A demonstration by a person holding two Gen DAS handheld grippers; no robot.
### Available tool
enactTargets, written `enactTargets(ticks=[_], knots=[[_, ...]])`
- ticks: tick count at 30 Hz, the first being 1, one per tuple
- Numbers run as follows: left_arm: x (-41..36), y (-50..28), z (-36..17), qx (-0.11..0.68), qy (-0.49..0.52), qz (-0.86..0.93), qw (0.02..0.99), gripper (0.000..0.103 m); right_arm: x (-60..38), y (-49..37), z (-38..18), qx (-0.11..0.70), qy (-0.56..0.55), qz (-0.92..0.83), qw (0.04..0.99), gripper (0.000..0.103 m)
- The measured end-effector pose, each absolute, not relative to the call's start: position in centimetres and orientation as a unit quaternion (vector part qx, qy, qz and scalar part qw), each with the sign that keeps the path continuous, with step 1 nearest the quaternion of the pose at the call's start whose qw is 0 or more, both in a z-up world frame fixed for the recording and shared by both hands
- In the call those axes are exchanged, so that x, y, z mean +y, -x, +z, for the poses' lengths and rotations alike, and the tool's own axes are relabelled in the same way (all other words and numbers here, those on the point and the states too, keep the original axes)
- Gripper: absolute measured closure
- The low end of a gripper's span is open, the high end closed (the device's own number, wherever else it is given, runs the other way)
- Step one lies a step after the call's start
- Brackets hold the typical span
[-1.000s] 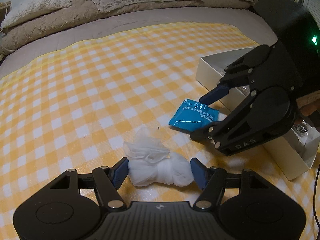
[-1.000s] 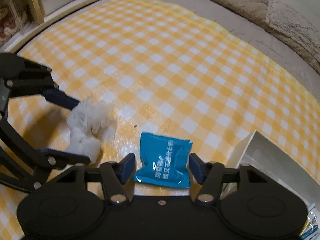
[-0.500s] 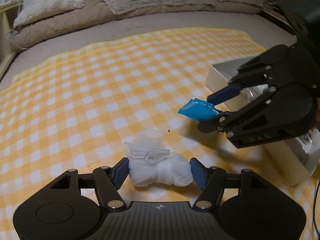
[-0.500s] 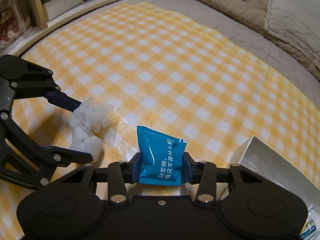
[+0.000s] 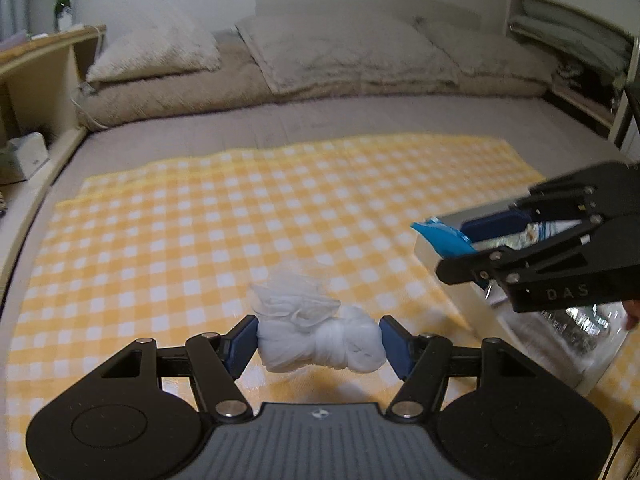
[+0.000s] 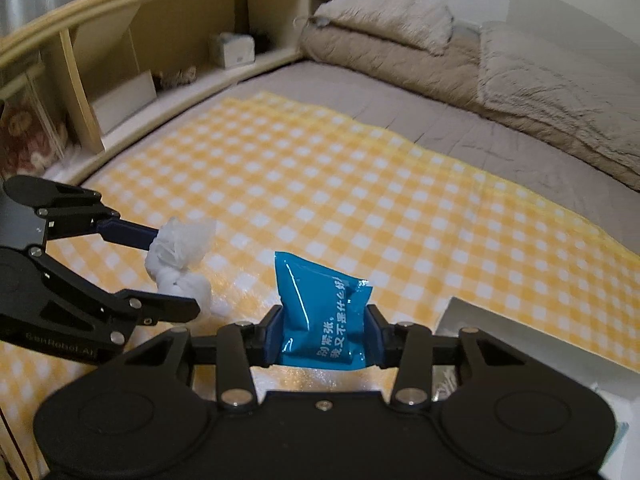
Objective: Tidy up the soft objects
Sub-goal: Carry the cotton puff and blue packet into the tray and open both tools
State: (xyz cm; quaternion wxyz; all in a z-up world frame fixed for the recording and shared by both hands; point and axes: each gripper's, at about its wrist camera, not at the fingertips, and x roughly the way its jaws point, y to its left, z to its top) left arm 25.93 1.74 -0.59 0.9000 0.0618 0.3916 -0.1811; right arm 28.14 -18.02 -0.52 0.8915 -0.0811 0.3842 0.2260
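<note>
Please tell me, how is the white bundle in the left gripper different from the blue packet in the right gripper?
The white bundle is crumpled, knotted plastic or cloth, plain and lumpy; the blue packet is flat, glossy and printed with white characters. The bundle lies sideways between the left gripper fingers; the packet stands on end in the right gripper. The packet is next to the white box; the bundle is not. Both are soft and clamped.

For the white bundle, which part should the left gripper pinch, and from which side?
Across the knotted waist of the white bundle, coming in low along the cloth, as the left gripper does. The bundle lies lengthwise between the fingers; the loose frill on top would probably slip, while the twisted body looks firmer.
</note>
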Motion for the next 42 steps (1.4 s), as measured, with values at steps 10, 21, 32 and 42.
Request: enactTargets(ticks=[10, 21, 32, 42], knots=[[1.7, -23.2, 4.0, 0.338, -0.021, -0.173, 0.925, 0.037, -21.6, -24.2, 3.9, 0.353, 0.052, 0.193, 0.914, 0.059], [-1.9, -22.0, 5.5, 0.309, -0.014, -0.204, 0.929, 0.037, -26.8, -20.4, 5.7, 0.344, 0.047, 0.14, 0.927, 0.059], [-9.9, -21.8, 5.1, 0.302, -0.025, -0.276, 0.912, 0.037, -35.5, -16.6, 5.9, 0.34, 0.02, 0.072, 0.937, 0.059], [-17.5, -21.8, 4.1, 0.308, -0.026, -0.332, 0.891, 0.037, -42.5, -13.4, 4.2, 0.351, 0.004, 0.024, 0.936, 0.059]])
